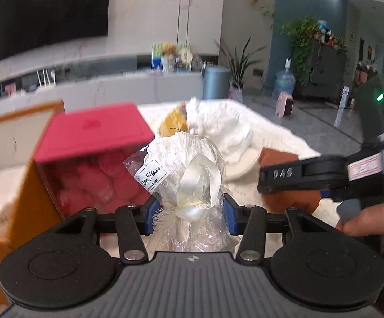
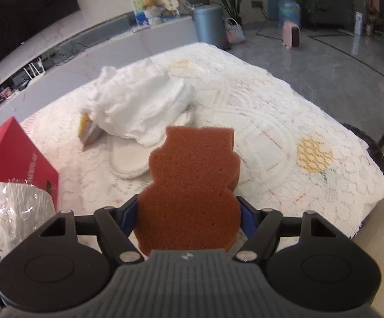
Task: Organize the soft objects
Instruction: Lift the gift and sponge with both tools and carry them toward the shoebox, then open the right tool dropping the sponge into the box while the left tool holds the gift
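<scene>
- Left tongs (image 1: pixel 192 210) clench one cellophane-wrapped bundle (image 1: pixel 189 175) beside one red box (image 1: pixel 94 132); right tongs (image 2: pixel 189 216) grip one brown sponge (image 2: pixel 192 185).
- White lace cloth (image 2: pixel 271 122) covers the table, bearing one white crumpled cloth (image 2: pixel 144 100).
- Behind: one dark television (image 1: pixel 51 13), one water jug (image 2: pixel 288 9).

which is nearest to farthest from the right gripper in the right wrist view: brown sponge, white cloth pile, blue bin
1. brown sponge, held between the right gripper pads
2. white cloth pile, mid-table, up and left
3. blue bin, on the floor beyond the table
</scene>
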A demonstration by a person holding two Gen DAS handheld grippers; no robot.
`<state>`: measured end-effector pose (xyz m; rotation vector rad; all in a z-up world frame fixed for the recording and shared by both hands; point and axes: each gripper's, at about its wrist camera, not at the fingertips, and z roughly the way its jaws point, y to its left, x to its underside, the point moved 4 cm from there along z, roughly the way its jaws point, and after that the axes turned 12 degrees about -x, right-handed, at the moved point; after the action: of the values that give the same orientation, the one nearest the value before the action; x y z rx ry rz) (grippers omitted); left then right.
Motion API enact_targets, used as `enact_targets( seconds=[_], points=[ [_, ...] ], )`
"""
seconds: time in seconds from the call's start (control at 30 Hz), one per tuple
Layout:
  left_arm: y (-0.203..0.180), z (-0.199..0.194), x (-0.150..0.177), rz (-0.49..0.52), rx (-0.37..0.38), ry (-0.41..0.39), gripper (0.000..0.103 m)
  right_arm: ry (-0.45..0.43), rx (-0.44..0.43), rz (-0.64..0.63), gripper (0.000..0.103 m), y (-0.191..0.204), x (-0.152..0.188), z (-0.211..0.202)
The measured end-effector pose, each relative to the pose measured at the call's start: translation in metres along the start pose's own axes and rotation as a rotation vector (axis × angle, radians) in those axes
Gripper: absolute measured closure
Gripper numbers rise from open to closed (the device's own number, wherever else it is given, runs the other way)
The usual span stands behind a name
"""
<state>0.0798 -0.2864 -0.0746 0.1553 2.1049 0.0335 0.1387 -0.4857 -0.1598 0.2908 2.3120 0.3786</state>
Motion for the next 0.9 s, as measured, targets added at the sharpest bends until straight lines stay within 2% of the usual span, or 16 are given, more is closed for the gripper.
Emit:
enact_targets(
  seconds=[0.13,0.3,0.4,0.47,0.67,0.77,0.83,0.9],
  points=[
    [0.000,-0.025,-0.008,0.063,-0.025,-0.113,0.048,-0.045,0.013,-0.050,0.030,0.009,0.000,-0.010],
    [0.010,-0.054,-0.024,0.072,-0.041,-0.206,0.048,-0.078,-0.048,-0.106,0.030,0.026,0.000,-0.019],
    [0.025,-0.068,-0.037,0.049,-0.072,-0.203,0.048,-0.087,-0.051,-0.160,0.030,0.039,-0.002,-0.020],
    [0.041,-0.074,-0.046,-0.005,-0.075,-0.199,0.048,-0.096,-0.054,-0.194,0.030,0.049,-0.005,-0.024],
    [0.112,-0.095,-0.063,-0.125,-0.158,-0.231,0.047,-0.207,-0.080,-0.238,0.030,0.088,-0.017,-0.062],
    [0.152,-0.101,-0.059,-0.180,-0.222,-0.230,0.047,-0.297,-0.205,-0.185,0.030,0.115,-0.021,-0.089],
    [0.181,-0.102,-0.054,-0.246,-0.248,-0.234,0.047,-0.320,-0.312,-0.144,0.030,0.136,-0.022,-0.104],
    [0.214,-0.103,-0.047,-0.325,-0.258,-0.205,0.047,-0.331,-0.384,-0.141,0.030,0.162,-0.020,-0.114]
  ],
)
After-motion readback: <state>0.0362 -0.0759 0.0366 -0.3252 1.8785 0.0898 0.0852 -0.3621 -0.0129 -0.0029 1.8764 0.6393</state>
